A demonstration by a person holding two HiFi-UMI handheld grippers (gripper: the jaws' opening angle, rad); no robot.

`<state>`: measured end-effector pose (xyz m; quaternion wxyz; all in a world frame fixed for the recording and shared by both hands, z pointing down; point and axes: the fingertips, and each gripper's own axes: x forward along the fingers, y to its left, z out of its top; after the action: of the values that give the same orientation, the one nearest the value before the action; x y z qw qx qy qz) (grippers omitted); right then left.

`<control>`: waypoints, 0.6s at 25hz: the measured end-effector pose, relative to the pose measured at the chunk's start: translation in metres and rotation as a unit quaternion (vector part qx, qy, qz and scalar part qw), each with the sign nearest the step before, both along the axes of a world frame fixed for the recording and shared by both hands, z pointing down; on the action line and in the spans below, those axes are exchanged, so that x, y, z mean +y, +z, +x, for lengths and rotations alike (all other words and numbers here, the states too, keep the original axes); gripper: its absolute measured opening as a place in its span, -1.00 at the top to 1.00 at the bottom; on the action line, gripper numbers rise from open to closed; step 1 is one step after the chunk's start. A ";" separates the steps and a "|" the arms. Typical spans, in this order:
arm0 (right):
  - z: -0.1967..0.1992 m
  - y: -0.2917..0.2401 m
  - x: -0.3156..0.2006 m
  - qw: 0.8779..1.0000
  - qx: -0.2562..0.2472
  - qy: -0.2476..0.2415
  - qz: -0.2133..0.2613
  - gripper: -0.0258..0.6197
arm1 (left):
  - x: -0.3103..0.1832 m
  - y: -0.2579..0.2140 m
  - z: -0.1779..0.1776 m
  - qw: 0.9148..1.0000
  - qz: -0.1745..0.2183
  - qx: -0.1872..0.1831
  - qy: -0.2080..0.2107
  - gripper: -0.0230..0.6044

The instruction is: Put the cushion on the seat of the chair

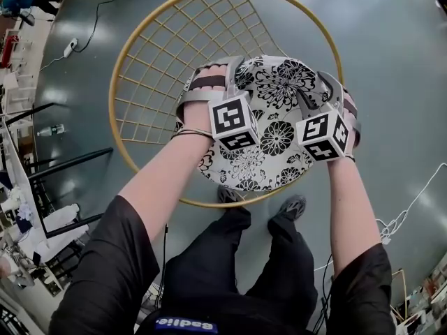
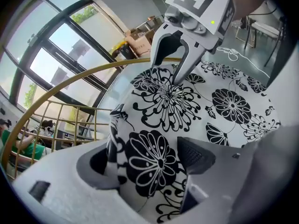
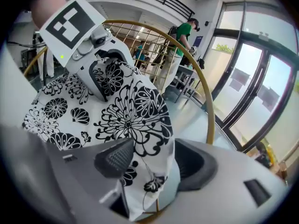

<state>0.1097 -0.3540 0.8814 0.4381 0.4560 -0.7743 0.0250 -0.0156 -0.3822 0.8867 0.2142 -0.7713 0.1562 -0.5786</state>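
Gold-wire chair (image 1: 157, 72) now carries your floral cushion (image 1: 276, 128), lying in its bowl toward the near rim. Your left gripper (image 2: 148, 160) and right gripper (image 3: 149, 160) both stand wide, a cushion edge loose between each pair of jaws. It looks seated, though that is hard to judge; you need only pull clear.

Cushion (image 1: 276, 138) is soft matt printed cloth, chair (image 1: 111, 110) is thin gold metal wire, floor (image 1: 391, 61) at upper right looks smooth, pretty glossy.
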 end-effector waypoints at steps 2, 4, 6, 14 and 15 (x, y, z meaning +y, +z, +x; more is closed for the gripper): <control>0.002 0.001 0.000 1.000 0.008 0.003 0.008 0.10 | -0.005 -0.002 -0.002 1.000 0.014 -0.003 -0.002 -0.33; 0.003 -0.001 0.003 1.000 0.012 0.002 0.011 0.09 | -0.008 -0.008 -0.003 1.000 0.023 -0.002 -0.004 -0.35; 0.003 -0.002 0.010 1.000 0.017 -0.001 0.006 0.09 | -0.006 -0.014 -0.003 1.000 0.019 -0.001 -0.006 -0.35; -0.010 -0.052 0.065 0.999 -0.010 0.006 -0.039 0.09 | 0.037 -0.065 0.009 0.999 -0.028 0.036 -0.021 -0.35; -0.012 -0.060 0.073 0.999 -0.015 0.010 -0.043 0.09 | 0.044 -0.072 0.010 0.998 -0.038 0.045 -0.026 -0.35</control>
<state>0.0981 -0.2811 0.8211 0.4458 0.4439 -0.7741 0.0697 -0.0053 -0.3381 0.8151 0.1623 -0.7998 0.1639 -0.5542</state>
